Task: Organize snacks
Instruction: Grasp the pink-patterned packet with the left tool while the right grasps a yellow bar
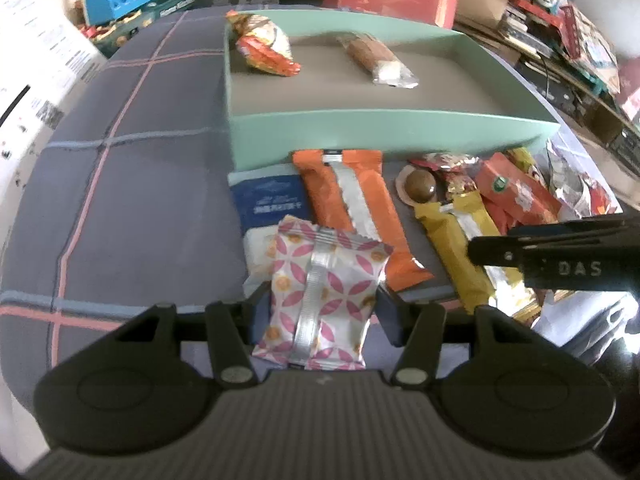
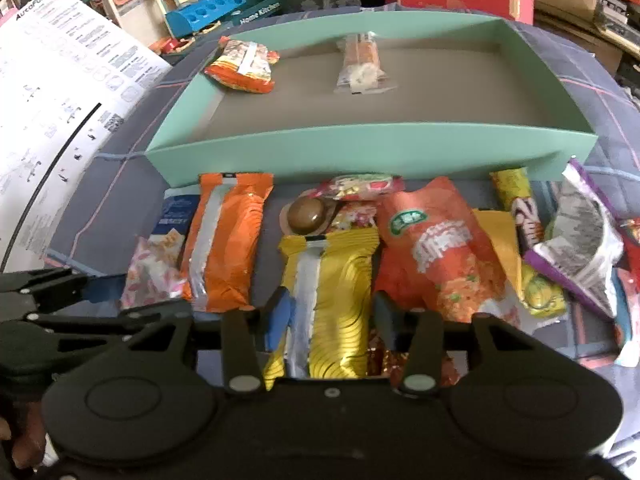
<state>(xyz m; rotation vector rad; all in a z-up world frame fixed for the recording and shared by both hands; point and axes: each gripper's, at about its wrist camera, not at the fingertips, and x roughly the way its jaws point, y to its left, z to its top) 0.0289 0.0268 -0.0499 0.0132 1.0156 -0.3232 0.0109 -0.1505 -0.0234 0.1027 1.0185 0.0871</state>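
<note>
1. Left wrist view: the left gripper (image 1: pixel 322 312) is seen partly closed around a white packet with a pink petal pattern (image 1: pixel 320 292) — its blue pads (image 1: pixel 262 312) are pressed against the packet's two sides.
2. The packet is held low over the checked cloth (image 1: pixel 120 184), just in front of the mint-green tray (image 1: pixel 384 136).
3. Inside the tray an orange-and-white snack bag (image 1: pixel 264 46) and a brown bar in clear wrap (image 1: pixel 376 60) are laid apart from each other.
4. Between the tray and the gripper an orange wrapper (image 1: pixel 352 208), a blue sachet (image 1: pixel 272 202) and a round brown sweet (image 1: pixel 420 186) are spread on the cloth.
5. Right wrist view: the right gripper (image 2: pixel 332 320) is seen narrowed on a yellow wrapper with a silver seam (image 2: pixel 332 288) — a pad is set against each long edge.
6. The yellow wrapper lies in the loose pile before the tray, touching an orange-red pouch (image 2: pixel 436 252) on one side, with the orange wrapper near on the other.
</note>
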